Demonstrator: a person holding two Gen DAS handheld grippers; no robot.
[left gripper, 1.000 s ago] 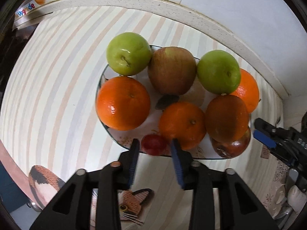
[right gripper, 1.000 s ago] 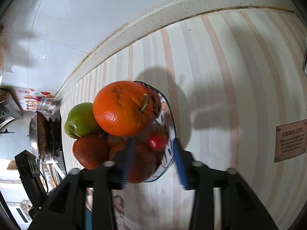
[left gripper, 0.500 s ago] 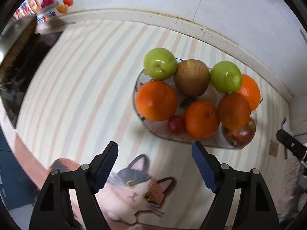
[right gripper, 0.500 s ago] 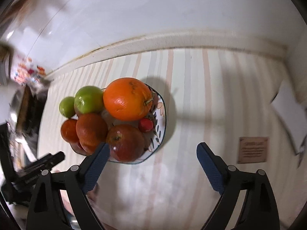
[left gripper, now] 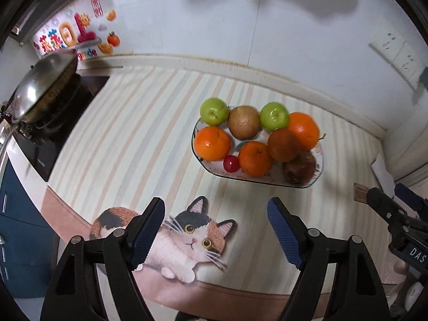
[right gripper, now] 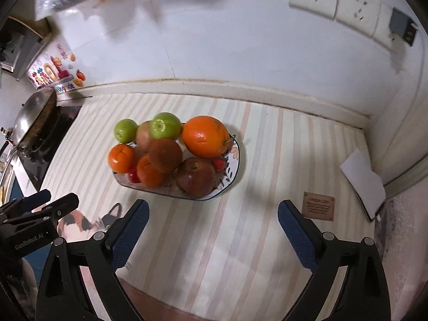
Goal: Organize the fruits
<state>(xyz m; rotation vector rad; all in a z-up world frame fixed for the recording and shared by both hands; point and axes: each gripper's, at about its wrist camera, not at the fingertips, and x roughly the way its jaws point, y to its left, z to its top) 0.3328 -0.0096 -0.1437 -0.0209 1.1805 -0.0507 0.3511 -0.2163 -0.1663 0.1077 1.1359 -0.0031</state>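
Note:
A patterned plate (left gripper: 256, 182) on the striped mat holds a heap of fruit: two green apples (left gripper: 214, 111), a brownish apple (left gripper: 244, 121), several oranges (left gripper: 212, 143), a dark red apple (left gripper: 299, 168) and a small red fruit (left gripper: 231, 163) at the front rim. From the right wrist the plate (right gripper: 235, 165) shows a second small red fruit (right gripper: 218, 163) beside the big orange (right gripper: 206, 136). My left gripper (left gripper: 215, 208) hangs open above the mat in front of the plate. My right gripper (right gripper: 213, 206) is opening, with nothing between its jaws.
A steel wok (left gripper: 40, 85) sits on a black stove at the far left. A cat picture (left gripper: 187, 238) is printed on the mat near its front edge. White paper (right gripper: 363, 179) and a brown label (right gripper: 318, 206) lie to the right. The tiled wall with sockets (right gripper: 334, 0) stands behind.
Both grippers opened wide and rose up and back from the plate. The two small red fruits that lay between or near their pads now rest on the plate.

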